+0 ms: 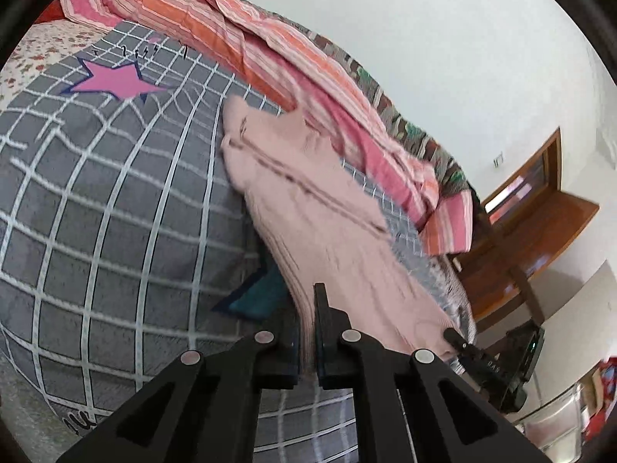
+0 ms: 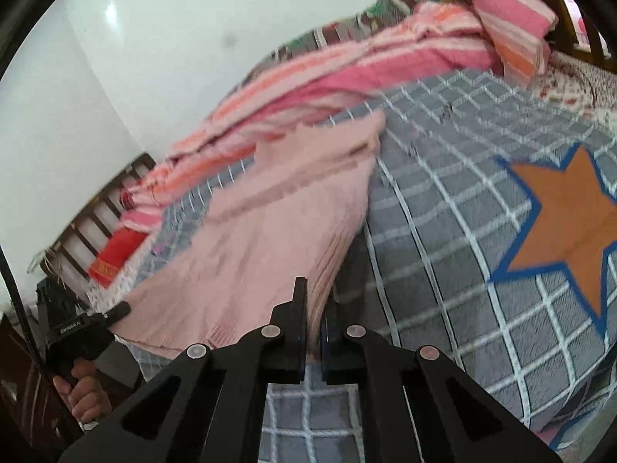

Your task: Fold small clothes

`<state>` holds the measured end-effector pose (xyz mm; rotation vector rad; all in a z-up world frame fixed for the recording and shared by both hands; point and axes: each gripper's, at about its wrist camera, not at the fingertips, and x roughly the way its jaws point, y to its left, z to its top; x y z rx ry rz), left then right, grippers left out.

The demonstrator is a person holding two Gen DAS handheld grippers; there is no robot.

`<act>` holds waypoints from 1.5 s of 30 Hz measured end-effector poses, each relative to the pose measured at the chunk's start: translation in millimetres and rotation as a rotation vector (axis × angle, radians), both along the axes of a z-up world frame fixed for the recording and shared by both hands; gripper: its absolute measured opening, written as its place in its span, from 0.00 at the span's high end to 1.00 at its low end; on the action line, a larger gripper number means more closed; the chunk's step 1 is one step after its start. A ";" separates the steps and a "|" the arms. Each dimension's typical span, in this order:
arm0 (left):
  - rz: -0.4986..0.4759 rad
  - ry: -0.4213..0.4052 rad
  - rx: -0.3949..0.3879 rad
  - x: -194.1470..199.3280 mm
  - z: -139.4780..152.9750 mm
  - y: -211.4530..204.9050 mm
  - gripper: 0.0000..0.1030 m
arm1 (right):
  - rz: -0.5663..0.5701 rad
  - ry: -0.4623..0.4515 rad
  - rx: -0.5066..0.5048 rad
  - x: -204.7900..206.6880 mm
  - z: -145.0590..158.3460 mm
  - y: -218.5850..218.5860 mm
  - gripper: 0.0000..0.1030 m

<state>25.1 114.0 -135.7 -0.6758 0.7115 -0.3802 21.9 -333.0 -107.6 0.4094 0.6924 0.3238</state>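
A pale pink knit sweater [image 1: 308, 208] lies stretched over a grey checked bedspread [image 1: 115, 212]. My left gripper [image 1: 307, 332] is shut on one corner of its ribbed hem and lifts it a little off the bed. My right gripper [image 2: 314, 324] is shut on the other hem corner of the sweater [image 2: 277, 223]. The far end with the collar rests on the bed. Each gripper shows at the edge of the other's view: the right one [image 1: 474, 351], the left one [image 2: 96, 320].
A striped pink and orange quilt [image 1: 270, 50] is bunched along the wall side of the bed. The bedspread carries a pink star [image 1: 115, 81] and an orange star [image 2: 567, 208]. A wooden headboard [image 1: 540, 208] and a footboard [image 2: 100, 208] stand at the bed's ends.
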 end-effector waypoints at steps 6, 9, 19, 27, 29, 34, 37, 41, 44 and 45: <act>0.044 -0.041 -0.006 19.1 34.6 7.5 0.94 | -0.025 -0.079 0.034 16.0 37.9 1.1 0.95; 0.066 -0.053 0.007 34.6 46.8 10.1 0.94 | -0.044 -0.092 0.065 33.3 51.3 -2.3 0.95; 0.153 -0.020 0.098 120.0 72.0 6.4 0.94 | -0.113 -0.102 0.050 110.0 75.6 2.2 0.95; 0.170 0.027 0.123 198.0 62.0 3.2 0.94 | -0.124 -0.047 0.053 186.6 66.2 4.8 0.95; 0.174 0.041 0.126 212.5 56.7 1.8 0.94 | -0.122 -0.019 0.063 206.0 59.4 4.8 0.95; 0.187 0.099 0.101 256.0 35.8 2.6 0.94 | -0.117 0.030 0.037 252.7 41.5 5.5 0.95; 0.190 0.127 0.099 277.4 24.8 2.0 0.94 | -0.110 0.060 0.020 276.5 32.4 9.9 0.95; 0.183 0.155 0.113 305.5 12.2 0.9 0.94 | -0.101 0.091 0.008 309.7 19.0 12.0 0.95; 0.182 0.172 0.106 322.5 3.5 1.5 0.94 | -0.096 0.103 0.000 328.6 10.3 12.9 0.95; 0.179 0.178 0.101 329.4 0.5 1.7 0.93 | -0.093 0.108 -0.004 335.0 7.3 13.9 0.95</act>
